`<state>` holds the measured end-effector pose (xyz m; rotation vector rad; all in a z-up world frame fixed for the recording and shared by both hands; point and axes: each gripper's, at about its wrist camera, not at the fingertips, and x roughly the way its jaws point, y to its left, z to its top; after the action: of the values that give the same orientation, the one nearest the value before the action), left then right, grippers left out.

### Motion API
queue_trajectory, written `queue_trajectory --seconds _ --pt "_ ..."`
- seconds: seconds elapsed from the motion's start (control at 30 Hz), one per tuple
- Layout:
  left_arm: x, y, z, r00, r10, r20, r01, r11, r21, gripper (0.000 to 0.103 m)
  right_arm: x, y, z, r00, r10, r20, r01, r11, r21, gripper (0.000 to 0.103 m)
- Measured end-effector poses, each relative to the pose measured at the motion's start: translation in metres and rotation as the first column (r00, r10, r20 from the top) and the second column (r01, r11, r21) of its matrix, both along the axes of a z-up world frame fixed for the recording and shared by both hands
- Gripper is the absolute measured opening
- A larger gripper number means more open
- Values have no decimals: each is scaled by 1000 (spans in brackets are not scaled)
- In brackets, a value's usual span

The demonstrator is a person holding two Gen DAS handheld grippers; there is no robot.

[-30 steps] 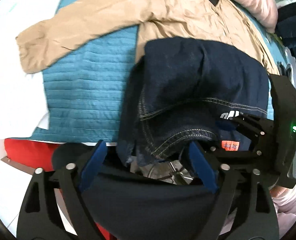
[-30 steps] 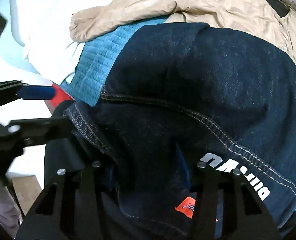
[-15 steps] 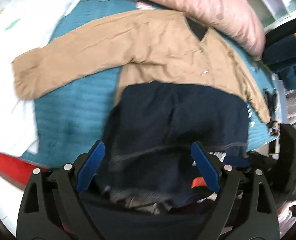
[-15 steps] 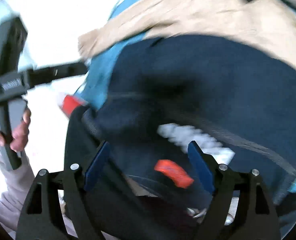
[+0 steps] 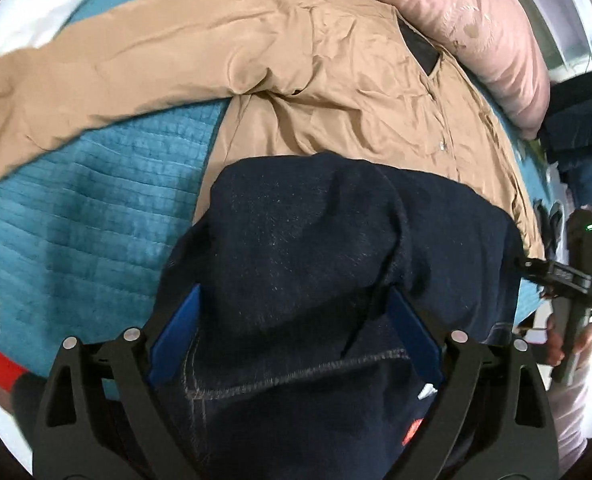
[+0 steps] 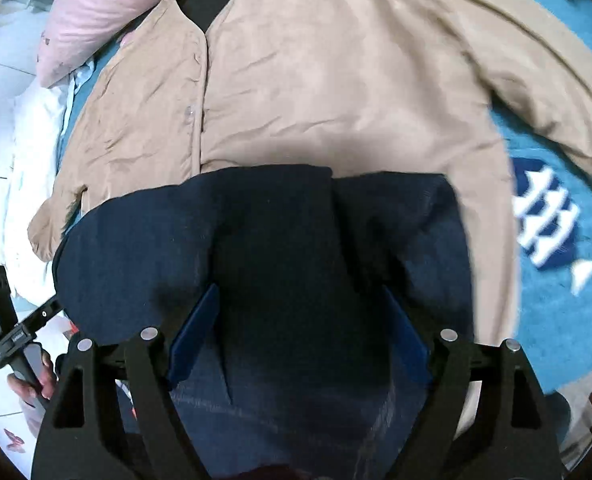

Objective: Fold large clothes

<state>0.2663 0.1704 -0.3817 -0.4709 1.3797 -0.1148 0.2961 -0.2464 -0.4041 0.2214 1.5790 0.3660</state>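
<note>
The folded dark denim jeans (image 5: 316, 280) lie on the bed, over the lower hem of the tan jacket (image 5: 296, 80), which is spread flat on the teal quilt (image 5: 87, 208). The left claw (image 5: 296, 336) stands wide open over the jeans' stitched edge, its blue pads either side of the cloth without pinching it. The right claw (image 6: 300, 328) is also spread, its jaws closing a little; denim sits between them, but the pads do not appear to press on it, so nothing is held by either.

The step in hand looks like settling or clearing the folded jeans so the jacket can be folded. To do it well, I would bring both claws down on the jeans' near edge, well apart from each other, pinch all layers together, and lift evenly so the fold keeps its shape and the jacket hem is not dragged.

Counted: one pair of jeans, one jacket, one quilt, one pink pillow (image 5: 476, 24) beyond the jacket's collar, two claws.
</note>
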Motion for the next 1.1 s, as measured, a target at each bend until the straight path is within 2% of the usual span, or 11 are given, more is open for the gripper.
queue_trajectory --seconds 0.07,0.13,0.17,0.3,0.43,0.5,0.67,0.73,0.83,1.03,1.1 --pt "1 0 -7 1000 21 7 -21 999 -39 83 1 4 -3 1000 -23 -8 24 1000 12 46" --pt "3 -9 -7 1000 -9 29 10 999 -31 57 2 5 4 998 -56 7 56 998 10 28" --pt "5 -14 -4 999 -28 31 28 1000 -5 55 3 3 11 998 -65 19 64 998 16 23" --pt "16 -19 11 997 -42 63 42 999 5 29 8 -14 39 991 -119 60 113 989 91 17" --pt "31 -36 32 990 -88 109 82 995 54 24 7 -24 63 983 -133 126 123 989 80 17" --pt "36 -38 34 988 -96 118 92 995 41 24 5 -40 61 981 -150 126 142 987 68 17" --pt "47 -32 -4 993 -65 96 67 998 -19 28 12 -44 -6 984 -176 42 175 984 8 21" --pt "43 -37 2 988 -95 122 91 995 38 34 11 -38 0 985 -156 77 158 987 -30 26" --pt "41 -37 14 992 -92 89 77 984 161 75 8 -43 20 987 -145 71 148 988 -35 50" --pt "23 -31 60 987 -60 150 26 974 225 84 -13 -71 77 970 -171 173 179 983 -30 78" --pt "10 -41 65 981 -97 168 60 976 209 84 -24 -71 84 971 -152 185 164 985 -49 78"
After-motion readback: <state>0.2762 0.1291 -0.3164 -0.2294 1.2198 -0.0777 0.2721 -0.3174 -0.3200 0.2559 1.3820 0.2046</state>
